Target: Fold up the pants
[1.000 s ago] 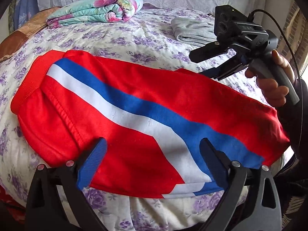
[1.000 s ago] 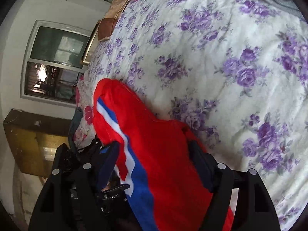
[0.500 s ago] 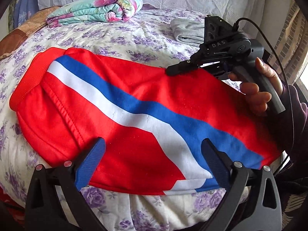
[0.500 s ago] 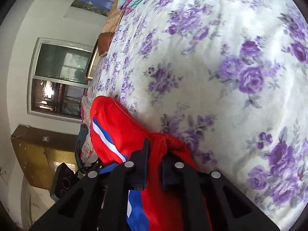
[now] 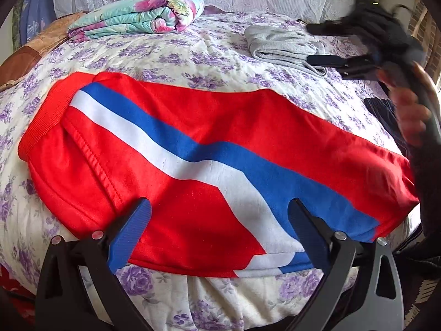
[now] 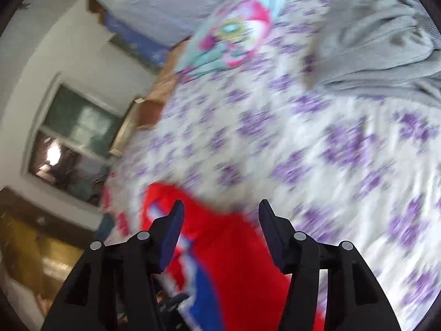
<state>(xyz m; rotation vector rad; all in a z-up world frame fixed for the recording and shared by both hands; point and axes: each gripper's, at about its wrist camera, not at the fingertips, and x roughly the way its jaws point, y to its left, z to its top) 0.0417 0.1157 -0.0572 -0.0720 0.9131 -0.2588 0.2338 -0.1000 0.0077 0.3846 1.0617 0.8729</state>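
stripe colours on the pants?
Blue and white on red pants; clearest in the left wrist view.

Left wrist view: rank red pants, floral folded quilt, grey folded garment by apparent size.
1. red pants, by far the largest.
2. floral folded quilt.
3. grey folded garment.
Quilt and garment lie farther from the camera, so true sizes stay unsure.

The right tool [image 6: 220, 237] hangs over the bed [image 6: 344, 165], its fingers [image 6: 172, 237] spread apart with nothing between them. Below them lie the red pants [image 6: 234, 262], a blue and white stripe running along them. A grey garment [image 6: 380, 41] lies at the upper right, a floral quilt [image 6: 234, 33] beyond. A window [image 6: 74, 143] shows at left. The view is blurred.
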